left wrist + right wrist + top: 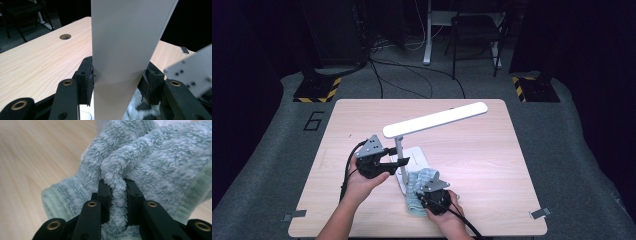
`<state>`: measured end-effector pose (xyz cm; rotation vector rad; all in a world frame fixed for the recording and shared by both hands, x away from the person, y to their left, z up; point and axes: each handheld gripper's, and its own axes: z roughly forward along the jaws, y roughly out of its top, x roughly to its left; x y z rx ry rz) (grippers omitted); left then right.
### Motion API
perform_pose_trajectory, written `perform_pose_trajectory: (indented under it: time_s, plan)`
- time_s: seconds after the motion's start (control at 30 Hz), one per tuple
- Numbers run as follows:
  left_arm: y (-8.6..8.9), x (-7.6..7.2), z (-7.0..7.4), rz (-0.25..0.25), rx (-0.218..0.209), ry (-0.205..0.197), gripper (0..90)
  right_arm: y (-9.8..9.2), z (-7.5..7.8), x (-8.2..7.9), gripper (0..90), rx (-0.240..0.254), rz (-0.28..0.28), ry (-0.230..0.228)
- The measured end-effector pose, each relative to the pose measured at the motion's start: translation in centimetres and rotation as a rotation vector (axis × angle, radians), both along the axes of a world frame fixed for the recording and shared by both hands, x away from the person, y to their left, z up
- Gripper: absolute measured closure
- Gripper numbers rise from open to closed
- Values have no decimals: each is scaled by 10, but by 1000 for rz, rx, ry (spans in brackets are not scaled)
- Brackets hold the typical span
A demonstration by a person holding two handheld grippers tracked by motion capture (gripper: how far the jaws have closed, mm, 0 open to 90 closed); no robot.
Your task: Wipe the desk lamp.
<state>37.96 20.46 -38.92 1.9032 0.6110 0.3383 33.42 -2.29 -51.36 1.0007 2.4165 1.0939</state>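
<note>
Your left gripper (394,162) holds the desk lamp (434,119) by its upright post (399,148). In the left gripper view the jaws stand about half open, with the pads pressed against both sides of the flat white post (125,50). The lamp stands on the tabletop (472,165), near its middle; the long white head stretches away from the post toward the far right corner, and the white base (416,157) lies flat just beyond the post.

Your right gripper (428,192) is closed on the cloth (422,179), a pale green fleecy piece. In the right gripper view the jaws pinch a raised fold of the cloth (140,165) tightly between them. The cloth lies just beside the lamp base, on its near right side, and touches the base edge. Both your hands sit at the near side of the lamp.
</note>
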Motion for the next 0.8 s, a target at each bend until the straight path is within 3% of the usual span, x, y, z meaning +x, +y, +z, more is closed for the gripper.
perform_pose_trajectory:
  time_s: [0.23,0.5,0.8]
  plan:
    - [-2,0,1,-1,12,3,521,-30,0,13,768,-8,-91,-6]
    - [-2,0,0,-1,2,-1,521,-50,-2,24,764,-22,-176,-56]
    - [-1,0,0,-13,-7,12,518,-61,0,28,756,15,-176,-55]
